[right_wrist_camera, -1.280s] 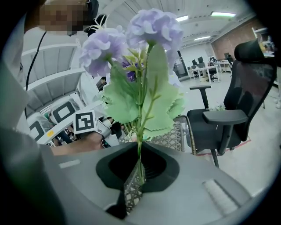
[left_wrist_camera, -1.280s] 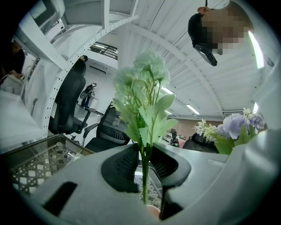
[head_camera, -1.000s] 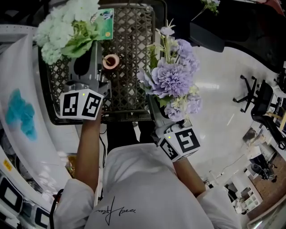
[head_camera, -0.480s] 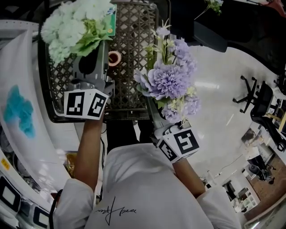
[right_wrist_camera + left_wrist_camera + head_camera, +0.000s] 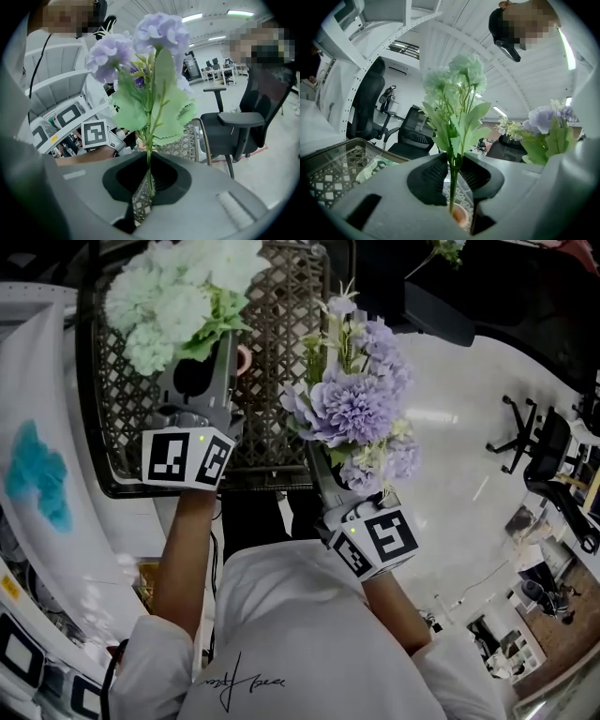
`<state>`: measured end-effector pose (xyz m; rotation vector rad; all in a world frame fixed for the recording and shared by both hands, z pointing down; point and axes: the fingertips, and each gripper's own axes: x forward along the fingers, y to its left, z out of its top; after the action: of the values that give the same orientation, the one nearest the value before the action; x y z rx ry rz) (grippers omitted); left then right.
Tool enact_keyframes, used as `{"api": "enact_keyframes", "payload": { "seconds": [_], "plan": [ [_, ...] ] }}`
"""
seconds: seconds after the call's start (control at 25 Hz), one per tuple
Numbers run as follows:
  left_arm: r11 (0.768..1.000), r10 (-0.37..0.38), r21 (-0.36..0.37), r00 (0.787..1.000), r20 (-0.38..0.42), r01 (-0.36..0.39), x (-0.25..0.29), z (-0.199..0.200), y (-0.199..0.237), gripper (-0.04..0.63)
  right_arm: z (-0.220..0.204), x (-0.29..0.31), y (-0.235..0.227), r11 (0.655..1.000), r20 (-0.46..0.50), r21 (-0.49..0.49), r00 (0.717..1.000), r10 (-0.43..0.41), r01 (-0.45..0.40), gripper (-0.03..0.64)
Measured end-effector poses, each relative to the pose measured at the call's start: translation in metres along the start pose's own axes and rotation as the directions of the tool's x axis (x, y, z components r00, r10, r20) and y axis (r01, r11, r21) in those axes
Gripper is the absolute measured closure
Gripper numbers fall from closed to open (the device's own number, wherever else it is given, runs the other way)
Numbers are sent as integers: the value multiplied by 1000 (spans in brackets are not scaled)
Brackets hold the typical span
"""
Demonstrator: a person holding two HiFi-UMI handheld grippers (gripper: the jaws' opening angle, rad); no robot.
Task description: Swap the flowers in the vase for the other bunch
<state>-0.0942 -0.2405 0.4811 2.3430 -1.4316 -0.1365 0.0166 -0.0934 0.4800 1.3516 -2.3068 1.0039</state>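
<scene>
White flowers [image 5: 183, 296], upper left, are clamped by the left gripper [image 5: 453, 174] above the vase [image 5: 460, 216], likely for insertion; the right gripper [image 5: 149, 180] clamps purple flowers [image 5: 356, 409] aside, at centre.

**Two bunches held, vase underneath**

I have the pale green-white bunch [image 5: 178, 296] upright, stems pinched in my left gripper [image 5: 452, 180], with the stem ends right over the mouth of the small terracotta vase [image 5: 461, 216]. The lilac bunch [image 5: 361, 409] stands upright alongside, stem clamped in my right gripper [image 5: 149, 180].
</scene>
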Motion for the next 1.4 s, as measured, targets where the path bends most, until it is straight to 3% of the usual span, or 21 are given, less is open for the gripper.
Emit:
{"api": "enact_keyframes", "payload": {
  "seconds": [1.4],
  "plan": [
    [997,42,66,989,-142,-32,-19,-50,11,491,1,1,9,1000,20,-6,1000,-11,11,587]
  ]
}}
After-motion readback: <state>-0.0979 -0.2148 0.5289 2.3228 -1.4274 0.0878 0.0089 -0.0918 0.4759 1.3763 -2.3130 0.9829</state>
